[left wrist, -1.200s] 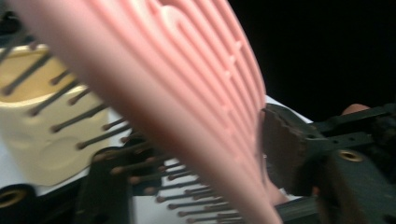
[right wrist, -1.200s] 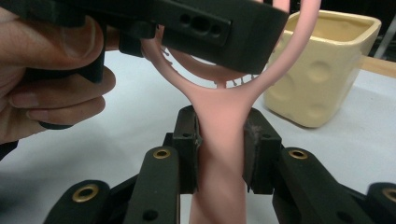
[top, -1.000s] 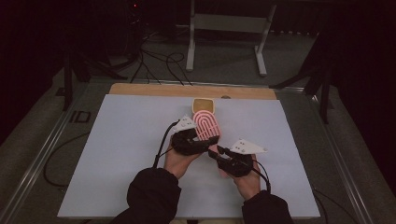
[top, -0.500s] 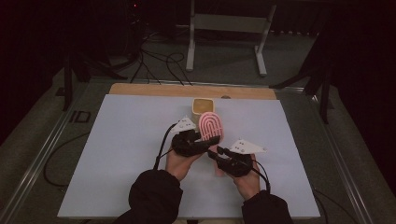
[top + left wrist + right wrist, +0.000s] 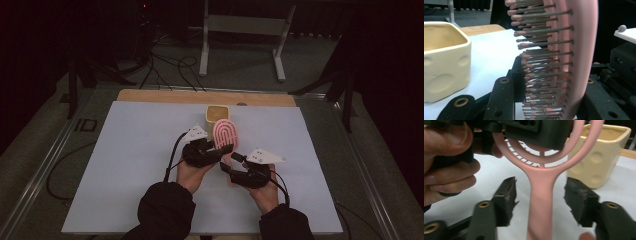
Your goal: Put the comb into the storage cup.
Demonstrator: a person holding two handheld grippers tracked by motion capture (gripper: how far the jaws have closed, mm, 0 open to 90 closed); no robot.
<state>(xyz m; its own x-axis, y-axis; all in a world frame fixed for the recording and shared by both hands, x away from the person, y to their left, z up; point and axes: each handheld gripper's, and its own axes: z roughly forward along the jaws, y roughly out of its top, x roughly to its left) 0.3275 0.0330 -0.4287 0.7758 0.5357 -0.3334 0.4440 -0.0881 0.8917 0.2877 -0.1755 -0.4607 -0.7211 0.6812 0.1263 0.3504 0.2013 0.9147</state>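
Left gripper (image 5: 220, 150) clamps the pink plastic hairbrush's (image 5: 223, 135) bristled head; right gripper (image 5: 540, 200) jaws stand wide around its handle — near the cream ceramic cup (image 5: 218, 114).

Black grippers (image 5: 226, 150), brass-ringed screw holes, seemingly dark sleeves (image 5: 165, 212).

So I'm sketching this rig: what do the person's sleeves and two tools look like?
Dark sleeves reach both wrists. Each tool, left and right, is black with two jaws showing brass-ringed holes, a white three-cornered plate on top and a black trailing cable.
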